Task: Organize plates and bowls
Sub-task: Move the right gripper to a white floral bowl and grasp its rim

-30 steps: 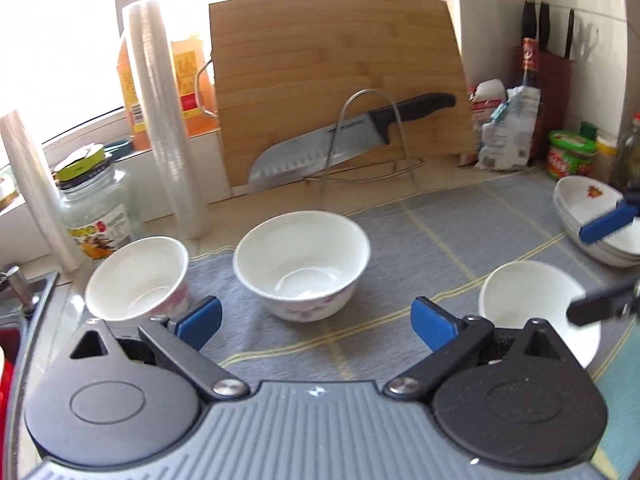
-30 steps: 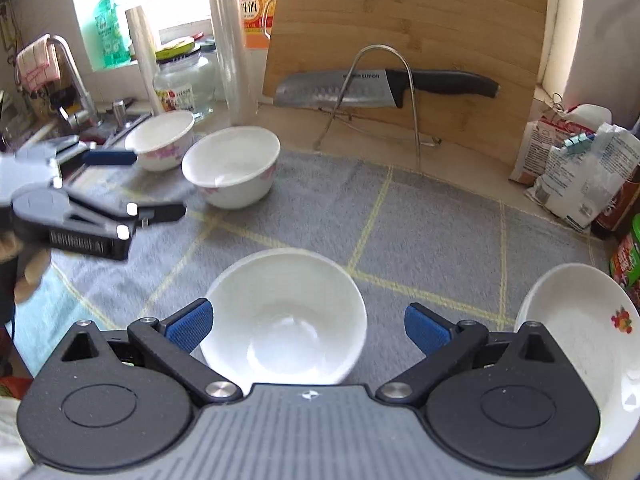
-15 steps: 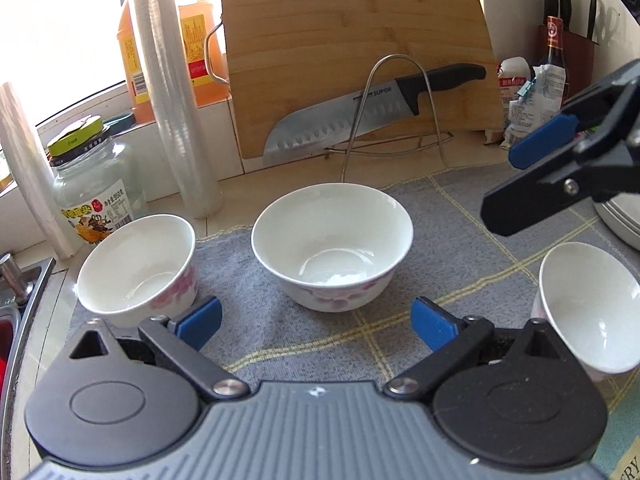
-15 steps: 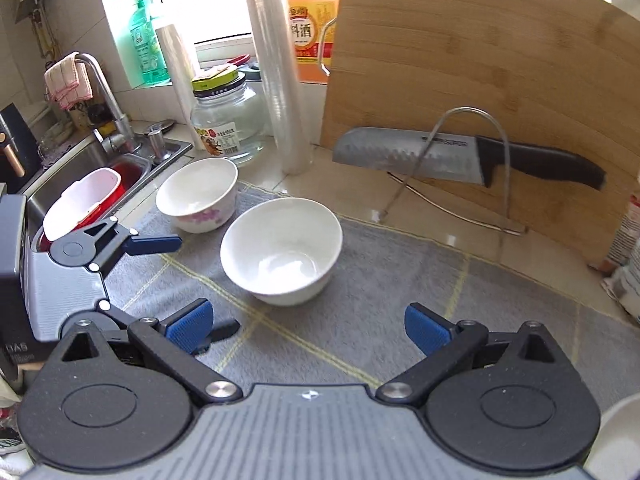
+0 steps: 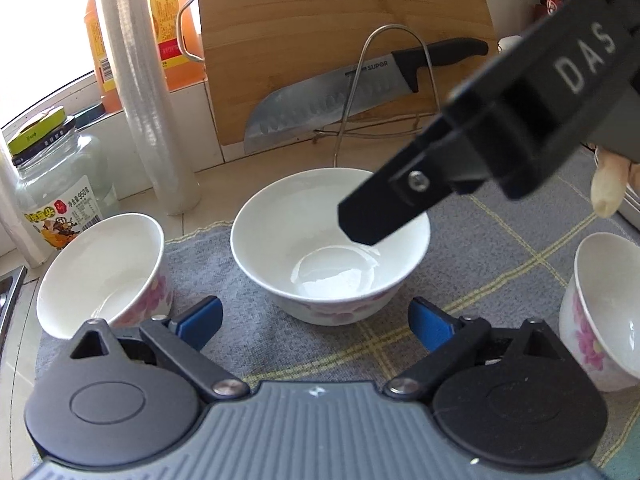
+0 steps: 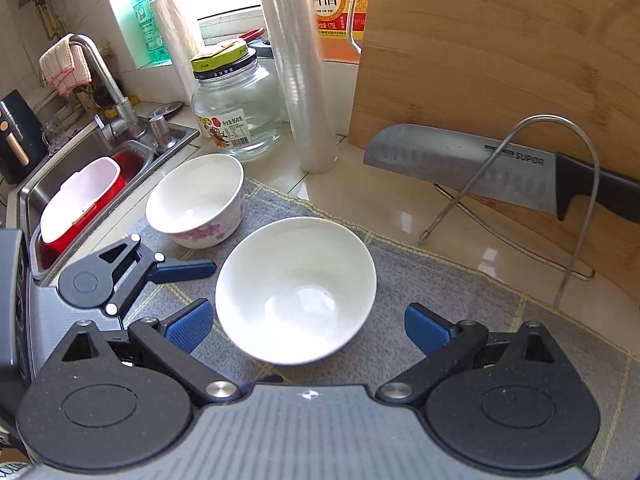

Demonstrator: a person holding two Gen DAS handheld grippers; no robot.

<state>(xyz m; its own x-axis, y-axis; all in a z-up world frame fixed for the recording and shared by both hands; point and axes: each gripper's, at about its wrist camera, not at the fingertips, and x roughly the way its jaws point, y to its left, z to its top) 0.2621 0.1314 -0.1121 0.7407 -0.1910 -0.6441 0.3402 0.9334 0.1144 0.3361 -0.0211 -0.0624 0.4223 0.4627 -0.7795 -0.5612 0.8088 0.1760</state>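
Observation:
A large white bowl (image 5: 332, 248) (image 6: 296, 288) with pink flowers stands on the grey mat (image 5: 500, 248). My left gripper (image 5: 314, 322) sits just short of it; its jaws are closing, and nothing is between the pads. My right gripper (image 6: 308, 327) hovers open over the same bowl, whose near rim lies between its fingers without touching them. One black finger (image 5: 384, 216) of it reaches over the bowl's far right rim. A smaller flowered bowl (image 5: 100, 272) (image 6: 196, 200) stands to the left. A third bowl (image 5: 600, 312) is at the right.
A knife (image 6: 460, 160) rests in a wire stand (image 6: 576, 184) against a leaning cutting board (image 6: 500, 60). A glass jar (image 6: 236, 116), a cling film roll (image 6: 300, 64) and an orange bottle (image 5: 100, 40) line the back. A sink (image 6: 60, 176) holding a red tub (image 6: 80, 200) lies left.
My right gripper swung left, away from the right-hand bowl and plates, to over the large bowl. My left gripper came closer and lower toward that bowl, and its jaws narrowed slightly.

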